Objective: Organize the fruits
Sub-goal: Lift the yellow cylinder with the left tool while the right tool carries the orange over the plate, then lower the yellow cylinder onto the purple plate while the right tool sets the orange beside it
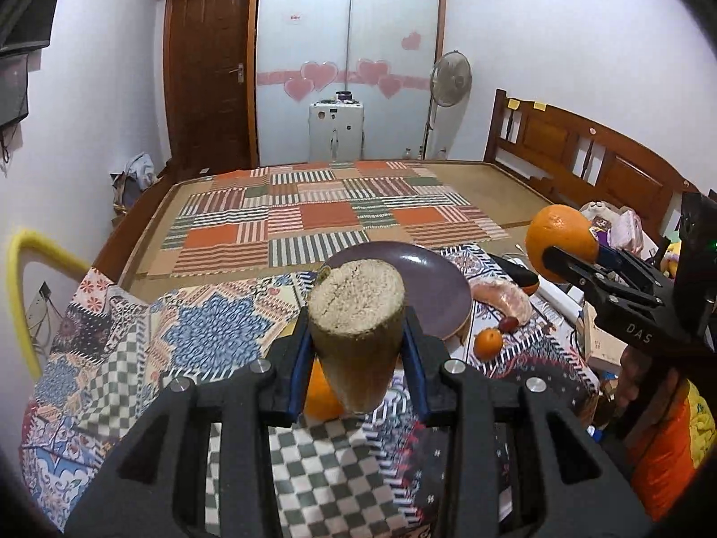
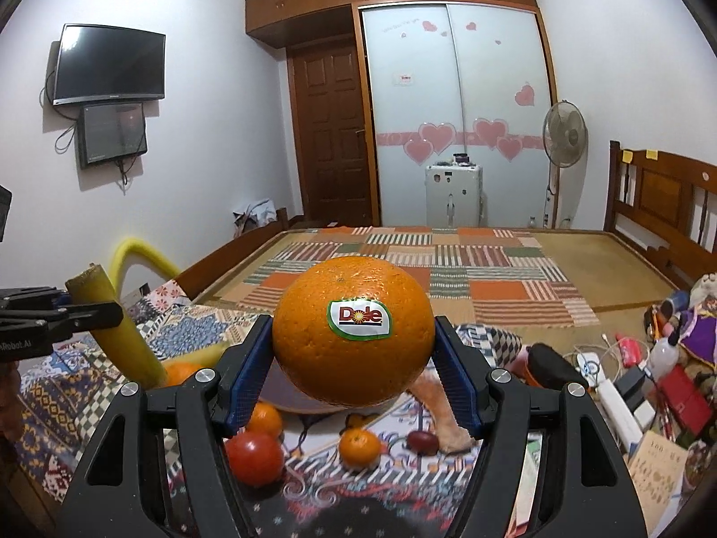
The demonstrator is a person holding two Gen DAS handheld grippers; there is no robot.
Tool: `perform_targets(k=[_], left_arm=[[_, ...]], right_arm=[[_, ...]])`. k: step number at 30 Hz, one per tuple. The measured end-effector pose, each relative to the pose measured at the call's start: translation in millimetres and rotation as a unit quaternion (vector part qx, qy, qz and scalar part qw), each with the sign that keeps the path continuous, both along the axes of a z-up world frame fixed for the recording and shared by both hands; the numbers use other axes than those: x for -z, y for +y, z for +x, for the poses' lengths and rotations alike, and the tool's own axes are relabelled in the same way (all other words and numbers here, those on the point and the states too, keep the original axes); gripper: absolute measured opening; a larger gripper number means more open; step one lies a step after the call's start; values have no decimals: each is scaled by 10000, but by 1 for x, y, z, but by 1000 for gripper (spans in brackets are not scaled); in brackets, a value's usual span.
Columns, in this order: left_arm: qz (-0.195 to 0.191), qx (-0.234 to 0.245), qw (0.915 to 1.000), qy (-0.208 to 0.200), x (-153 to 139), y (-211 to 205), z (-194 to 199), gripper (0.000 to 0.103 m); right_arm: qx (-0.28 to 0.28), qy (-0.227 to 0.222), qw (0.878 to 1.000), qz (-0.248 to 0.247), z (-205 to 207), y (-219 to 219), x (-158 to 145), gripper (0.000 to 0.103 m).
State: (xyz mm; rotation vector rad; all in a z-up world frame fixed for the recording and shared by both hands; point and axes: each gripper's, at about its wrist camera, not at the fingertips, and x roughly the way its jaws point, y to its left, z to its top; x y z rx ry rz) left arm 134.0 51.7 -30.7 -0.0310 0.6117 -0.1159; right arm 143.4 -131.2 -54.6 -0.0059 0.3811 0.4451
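Note:
My left gripper (image 1: 358,336) is shut on a thick yellow-green sugarcane piece (image 1: 356,305), held up above the patterned tablecloth (image 1: 215,327). From the right wrist view the cane (image 2: 116,327) slants at the left in that gripper (image 2: 89,314). My right gripper (image 2: 353,329) is shut on a big orange (image 2: 354,358) with a sticker, raised over the purple plate (image 2: 287,392). The plate (image 1: 430,282) has nothing on it where it shows. On the cloth lie a tomato (image 2: 253,457), a mandarin (image 2: 358,448), a small orange (image 2: 264,419), a dark red fruit (image 2: 423,441) and a peeled pomelo wedge (image 2: 443,421).
Another orange (image 1: 320,399) lies under the cane. Clutter crowds the right side: a power strip (image 2: 623,408), books, a spray bottle (image 2: 663,354), toys. A bed with a patchwork mat (image 1: 331,219) lies beyond the table, and a yellow foam tube (image 1: 18,287) curves at the left.

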Motion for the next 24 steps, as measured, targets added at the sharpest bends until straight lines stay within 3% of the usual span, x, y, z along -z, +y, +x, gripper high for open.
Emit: perform_targets(k=[16,24], left_arm=[[-112,66,9996,256,23,-4,74,36],[124,178,9983,538,36,-11,102,36]], right_arm=[[-106,185,9989,-414,50,17,28,66],[-277,503,9964,-628,74,29,40,66]])
